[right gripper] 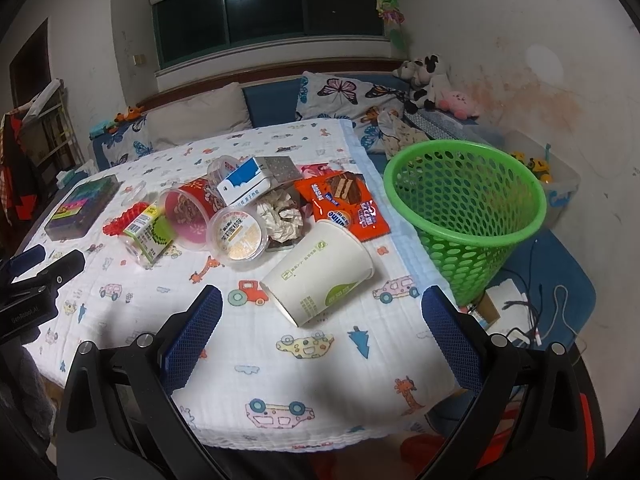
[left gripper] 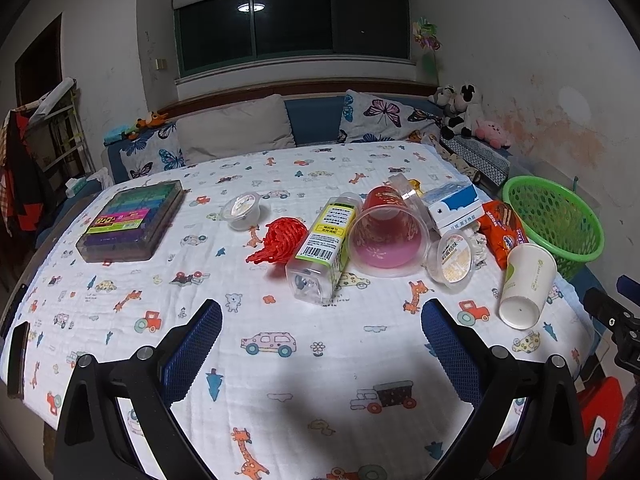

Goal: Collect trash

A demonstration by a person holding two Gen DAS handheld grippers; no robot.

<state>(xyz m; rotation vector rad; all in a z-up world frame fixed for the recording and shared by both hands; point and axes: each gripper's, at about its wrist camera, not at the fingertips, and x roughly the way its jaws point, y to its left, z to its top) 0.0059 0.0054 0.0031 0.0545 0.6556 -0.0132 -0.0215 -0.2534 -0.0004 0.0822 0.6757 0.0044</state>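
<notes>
Trash lies on a table with a cartoon-print cloth [left gripper: 280, 360]. A white paper cup [right gripper: 320, 272] lies on its side just ahead of my open, empty right gripper [right gripper: 322, 312]; it also shows in the left wrist view [left gripper: 526, 286]. Behind it are a foil-lidded tub [right gripper: 240, 238], crumpled paper [right gripper: 282, 218], an orange snack wrapper [right gripper: 348, 204], a blue-white box [right gripper: 246, 182] and a red cup [right gripper: 192, 216]. A clear labelled bottle [left gripper: 324, 248] and red net [left gripper: 280, 240] lie ahead of my open, empty left gripper [left gripper: 322, 320]. A green mesh basket [right gripper: 466, 208] stands at the right table edge.
A case of coloured pens [left gripper: 134, 220] lies at the far left, with a small clear cup [left gripper: 242, 210] beside it. A dark phone [left gripper: 18, 356] lies at the near left edge. A sofa with pillows [left gripper: 236, 128] is behind. Cables [right gripper: 528, 320] lie below the basket.
</notes>
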